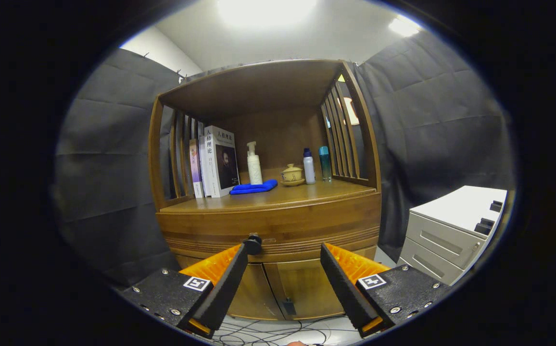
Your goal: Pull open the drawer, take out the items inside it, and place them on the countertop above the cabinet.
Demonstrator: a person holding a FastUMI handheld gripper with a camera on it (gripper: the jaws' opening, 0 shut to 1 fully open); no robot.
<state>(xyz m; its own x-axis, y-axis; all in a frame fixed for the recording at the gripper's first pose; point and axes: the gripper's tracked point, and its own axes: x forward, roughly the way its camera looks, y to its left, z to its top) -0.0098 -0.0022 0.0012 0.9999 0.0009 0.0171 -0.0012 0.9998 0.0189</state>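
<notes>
Claw (285, 250) spread wide, holding nothing, fingers aimed at the front of the brown wooden cabinet (268, 226). Small dark round knob (252, 244) sits on the wide wooden drawer front (278, 230), right at the tip of the left finger, touching or just beside it; cannot tell which. Not between the fingers. Drawer appears closed; contents hidden, so items inside unknown.

Wooden tabletop (307, 192) above the drawer already carries things: upright books (213, 163) at the left edge, folded blue cloth (254, 187) near the front middle, white pump bottle (254, 166) behind the cloth, small lidded ceramic cup on a saucer (292, 175) toward the back, white bottle with blue cap (309, 166) and teal bottle (325, 164) near the right edge. Bare wood along the front edge and front right corner. Two lower cabinet doors (278, 288) beneath the drawer. White drawer unit (456, 226) well apart to the right. Cables on the floor (268, 334) below.

Judged stage: approach, pull not yet begun.

Risks: knob off-centre to the claw, so closing now likely catches air or clips the knob with one finger only. Small round knob, prone to slipping out under a pull. Later placing could topple bottles or cup if set down too deep.
</notes>
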